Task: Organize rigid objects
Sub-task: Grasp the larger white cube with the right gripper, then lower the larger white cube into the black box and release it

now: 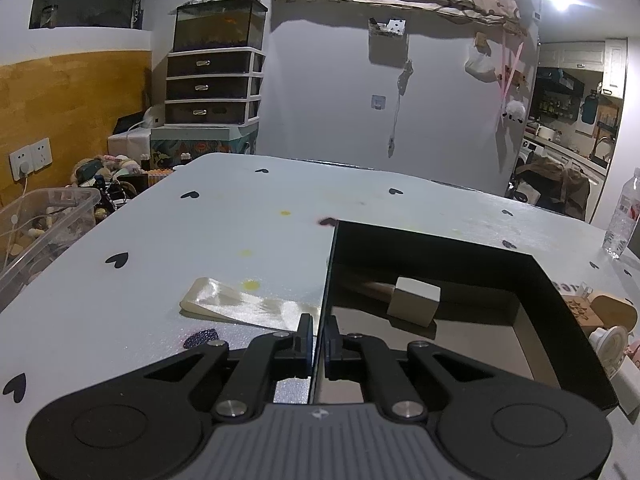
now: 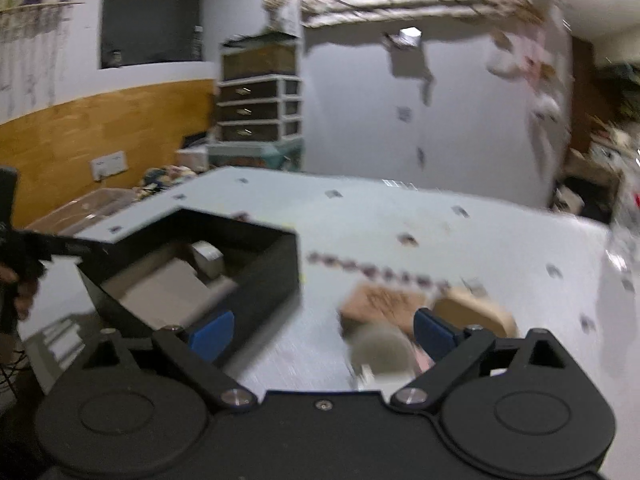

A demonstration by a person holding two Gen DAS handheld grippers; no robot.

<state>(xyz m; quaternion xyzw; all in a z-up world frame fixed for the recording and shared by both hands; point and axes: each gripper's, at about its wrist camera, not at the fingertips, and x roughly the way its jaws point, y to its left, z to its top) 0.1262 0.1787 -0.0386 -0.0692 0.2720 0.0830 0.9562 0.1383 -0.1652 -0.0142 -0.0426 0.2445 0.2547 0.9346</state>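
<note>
Left wrist view puts my left gripper (image 1: 318,340) clenched on the near left wall of the black box (image 1: 440,248), the thin wall pinched between its two pads, one pad outside and one inside. Everything else I place against that box, which rests on the white table (image 1: 160,220) printed with small dark hearts. Inside the box, toward its far side, a pale cube (image 1: 414,306) sits on the floor, with a brownish stick-like thing just behind it that I cannot identify. Just outside the box's left wall lies a flat glossy cream piece (image 1: 240,306) on the table. Beyond the box's right wall are a wooden block with carved marks (image 1: 580,312) and a white round lid (image 1: 608,344); further right, near the table's edge, stands a clear water bottle (image 1: 624,216). My right gripper (image 2: 324,336) is released, blue pads spread wide with nothing between them, to the right of the box. That view is badly smeared, so the blurred tan and grey shapes ahead of its right pad are probably the same wooden block (image 2: 380,304) and lid.
</note>
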